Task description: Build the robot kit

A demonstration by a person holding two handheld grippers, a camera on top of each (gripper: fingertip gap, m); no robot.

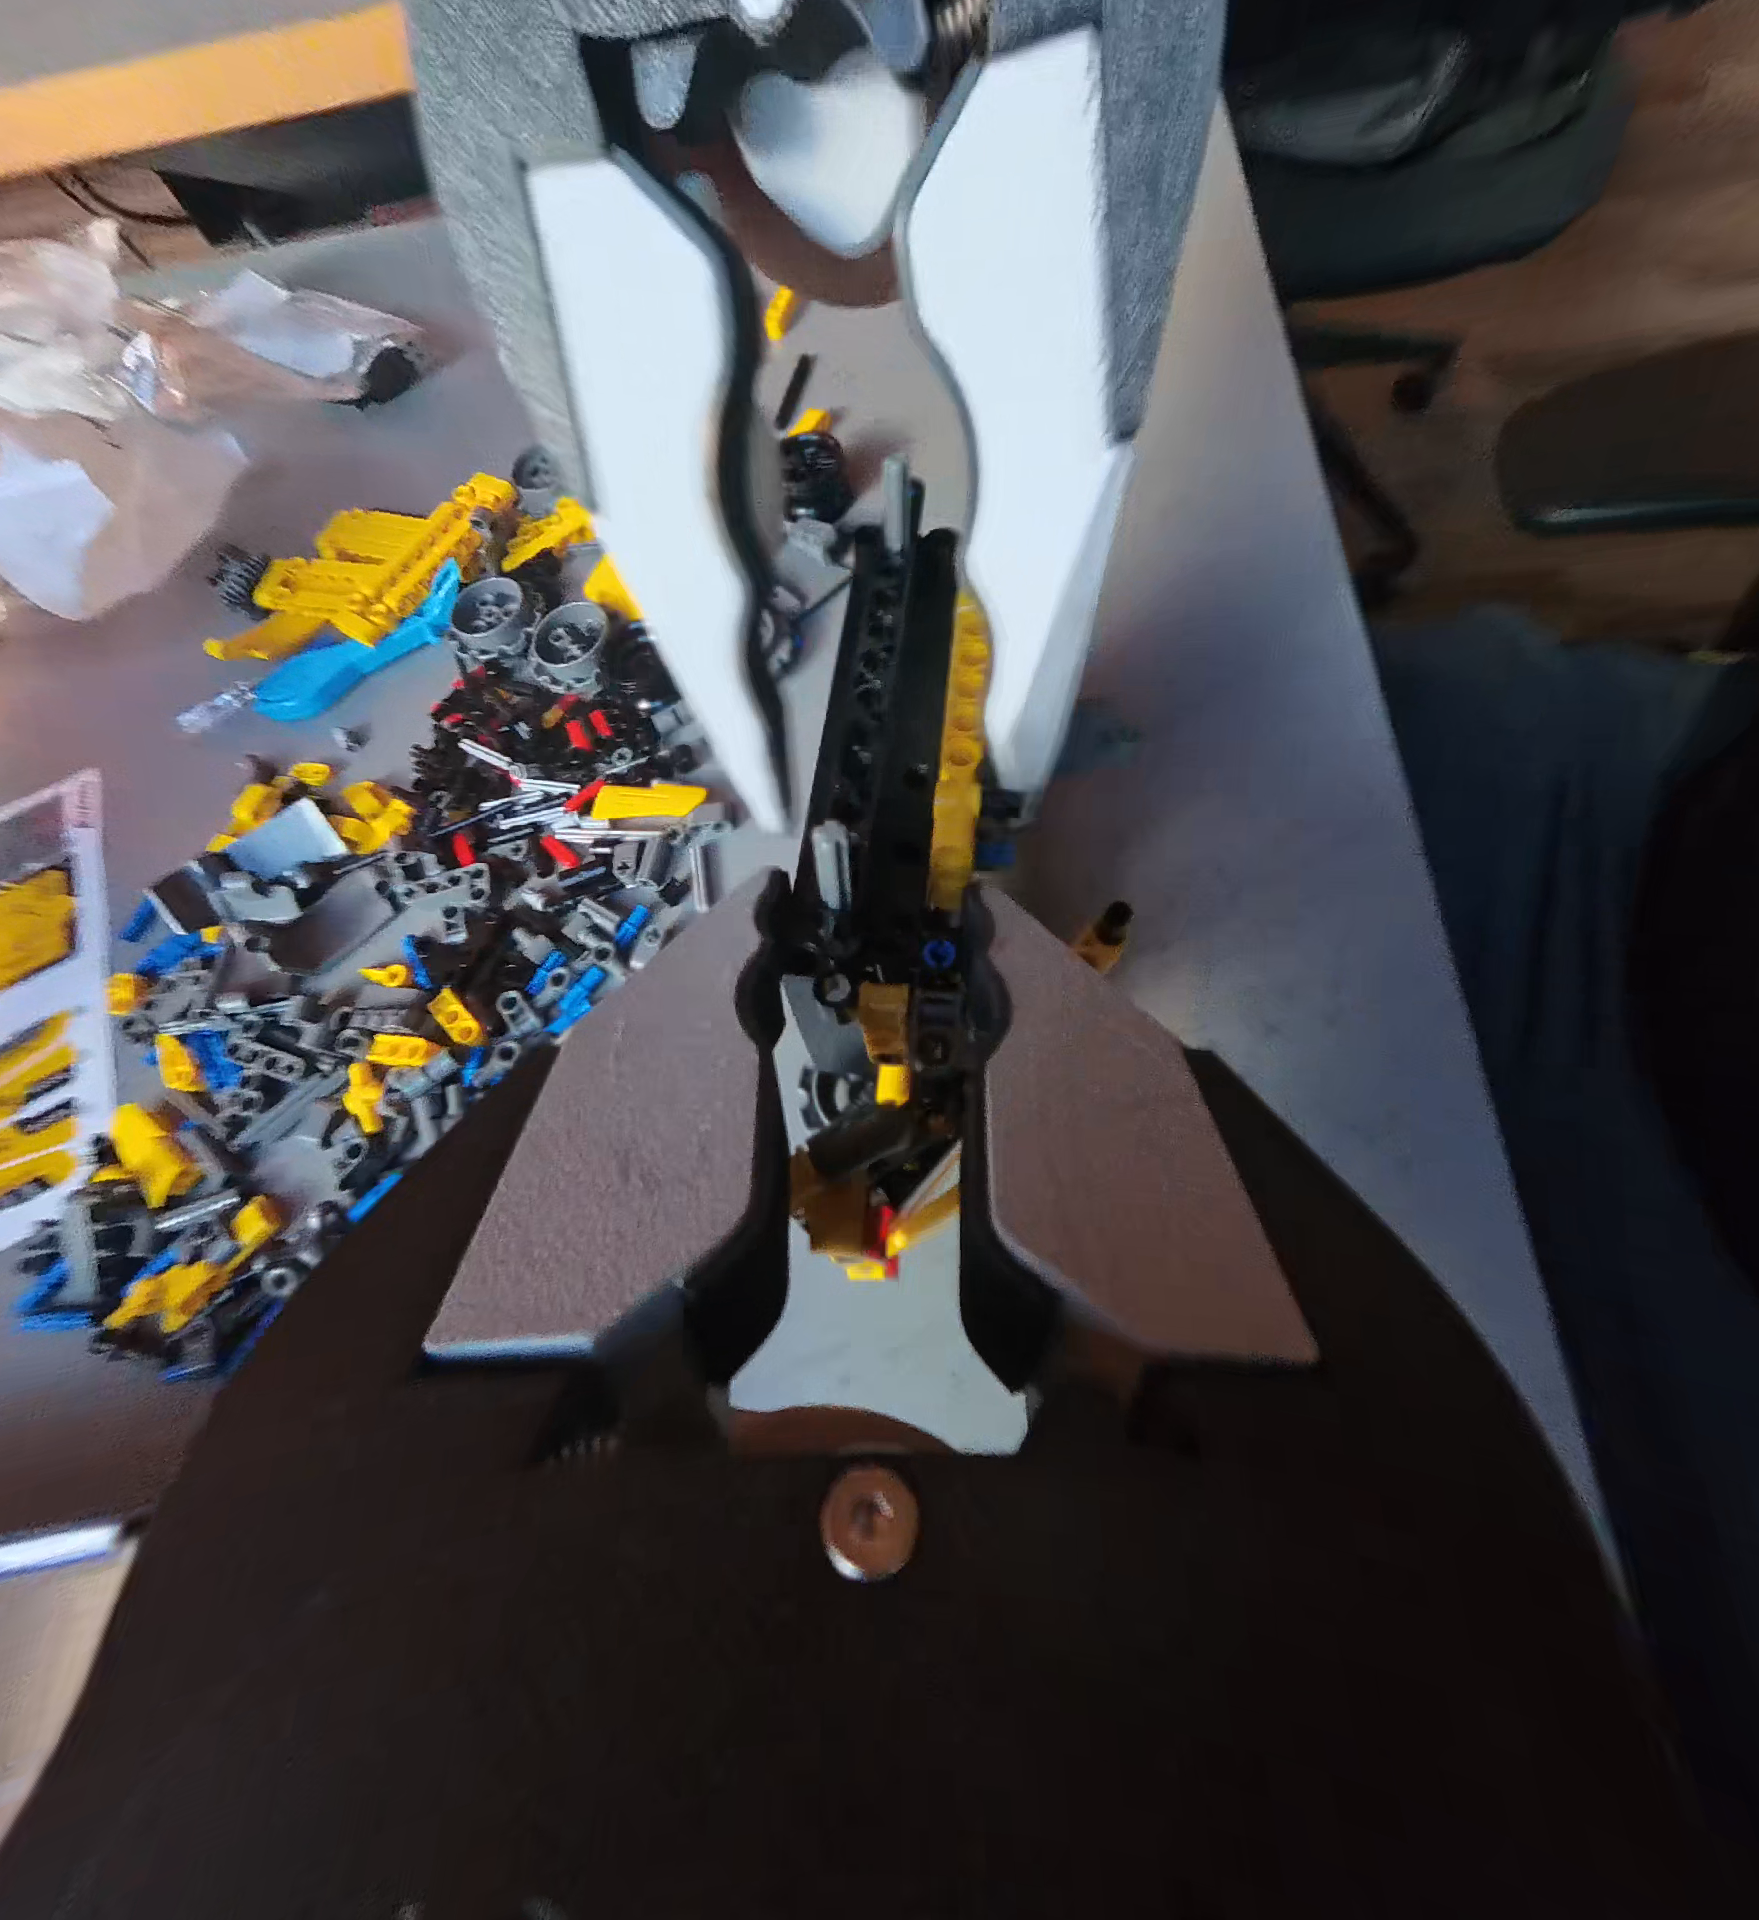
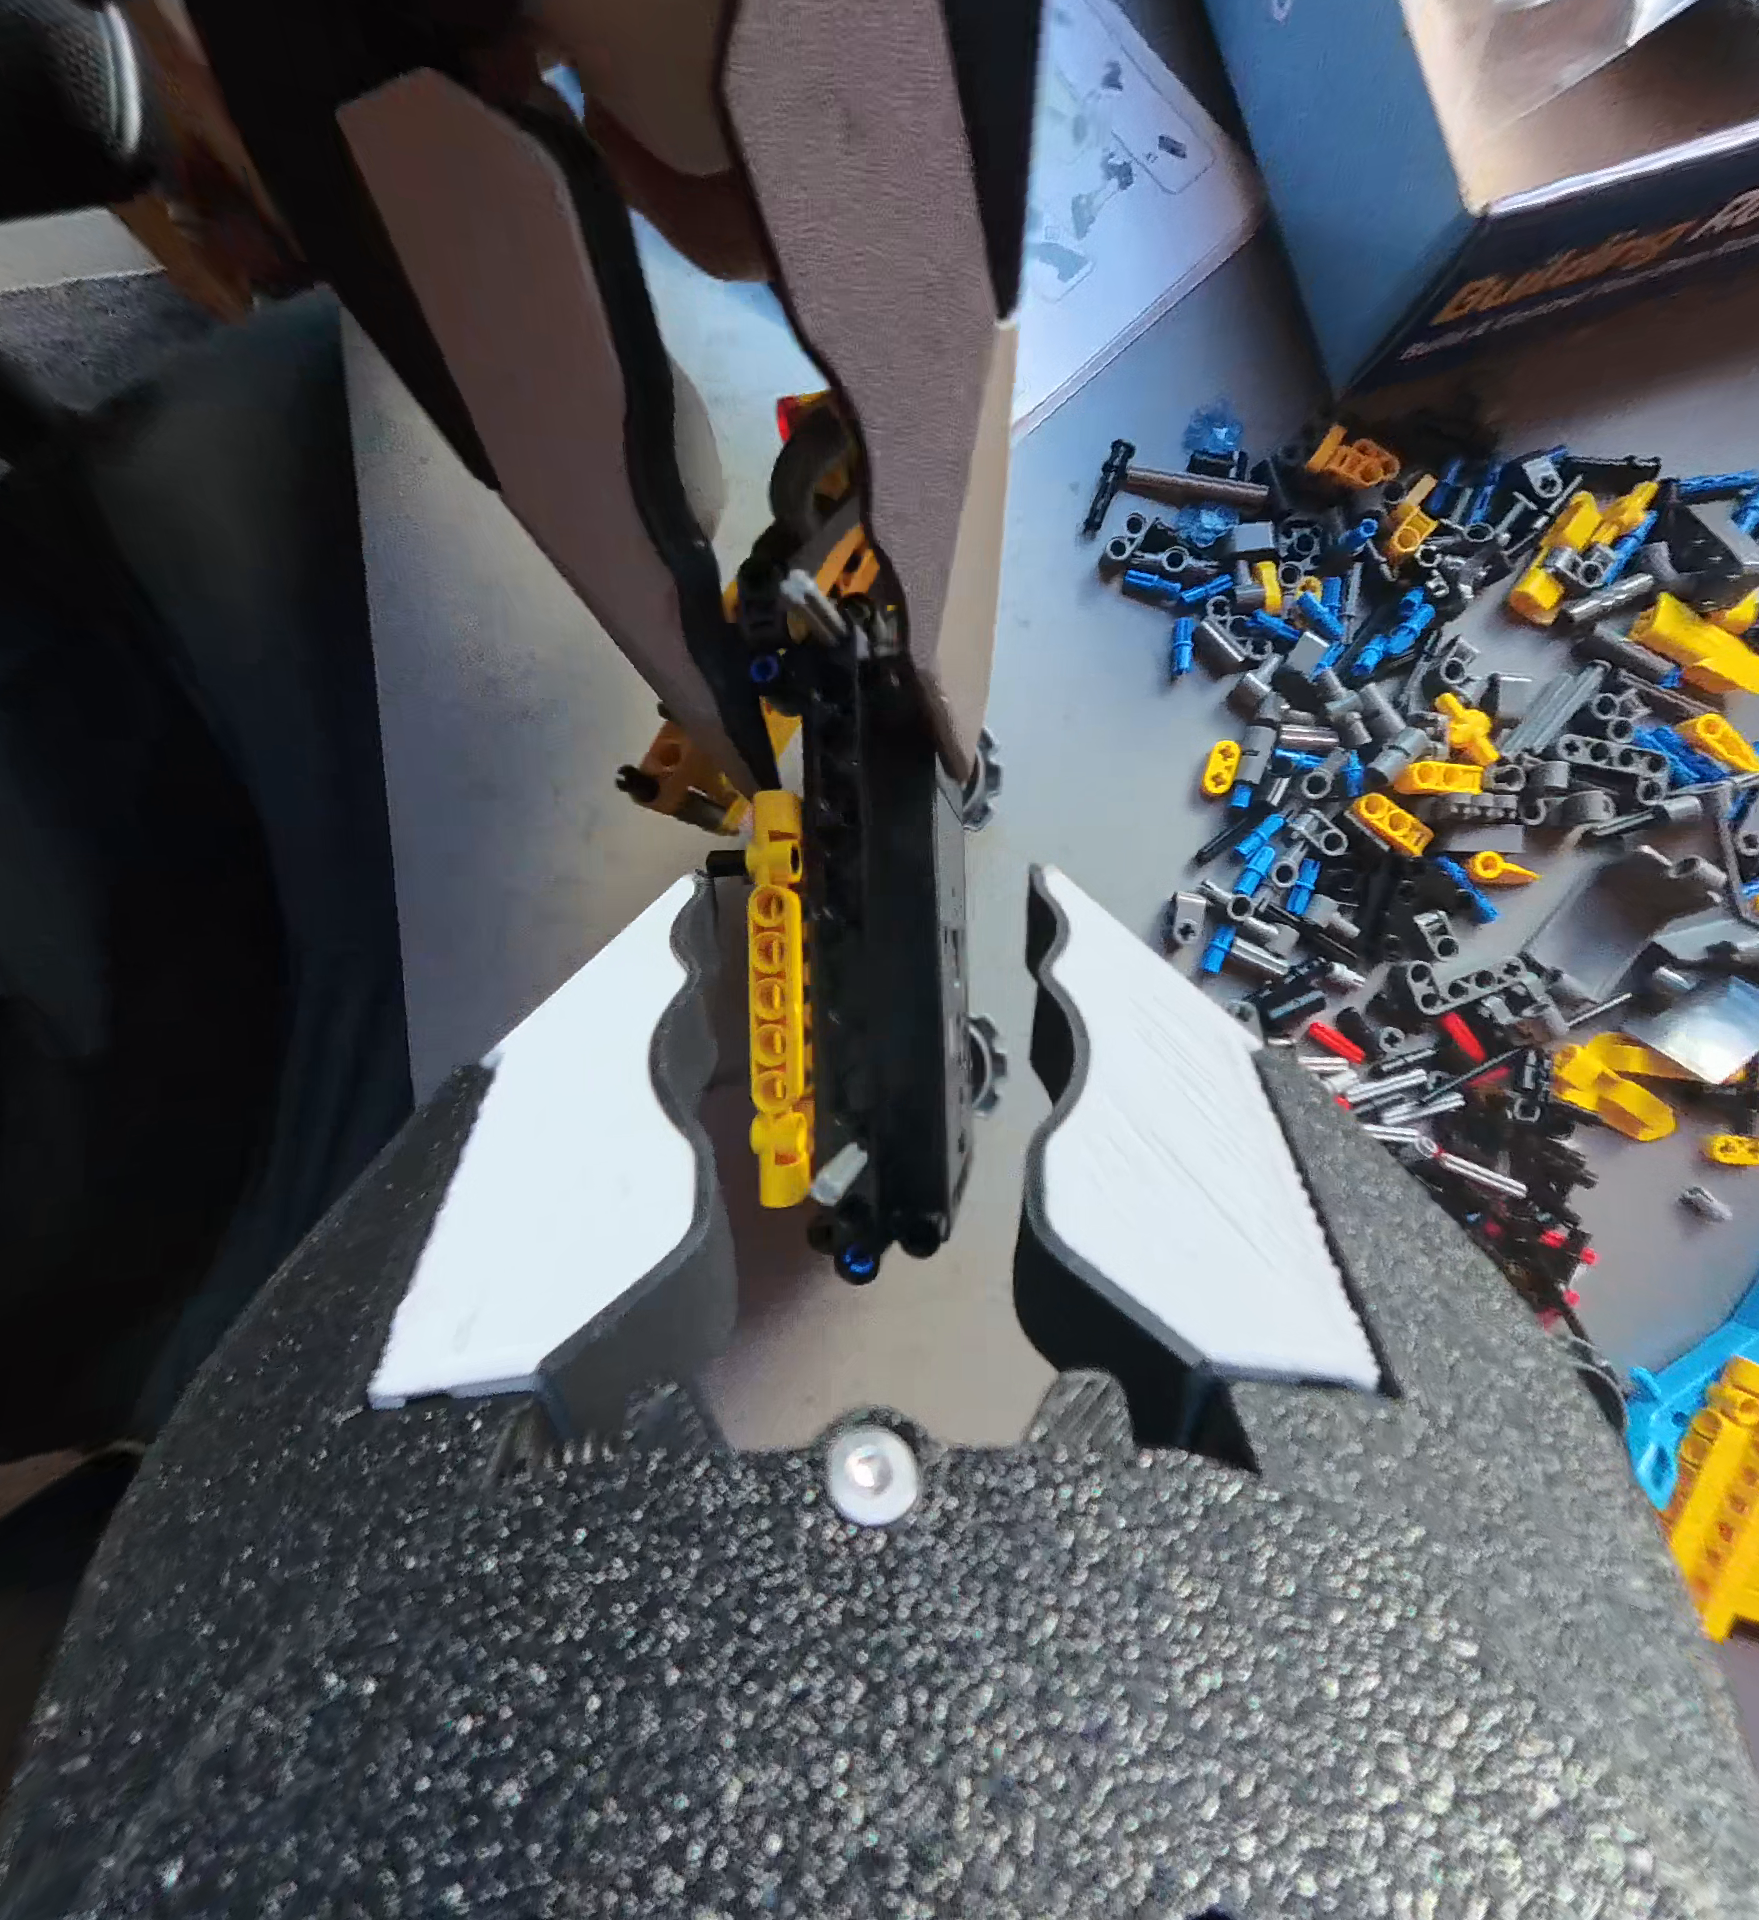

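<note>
A long black and yellow brick assembly (image 1: 885, 727) is held above the grey table (image 1: 1218, 727). My left gripper (image 1: 875, 904), with brown fingers, is shut on its near end, where small yellow, black and red parts cluster. In the right wrist view the left gripper (image 2: 854, 779) comes down from the top onto the same assembly (image 2: 885, 987). My right gripper (image 2: 867, 883), with white fingers (image 2: 1166, 1091), is open and straddles the assembly's other end, with a gap on its right side. It also shows in the left wrist view (image 1: 901, 816), reaching in from the top.
A pile of loose blue, yellow, grey and black pieces (image 2: 1477, 831) covers the table beside the grippers. A yellow sub-assembly with a light blue part (image 1: 376, 582), a booklet (image 1: 13, 1018), plastic bags (image 1: 75, 364) and a blue box (image 2: 1477, 208) lie around it. A person's dark clothing (image 2: 127, 831) is past the table edge. The grippers are tip to tip, or close to it.
</note>
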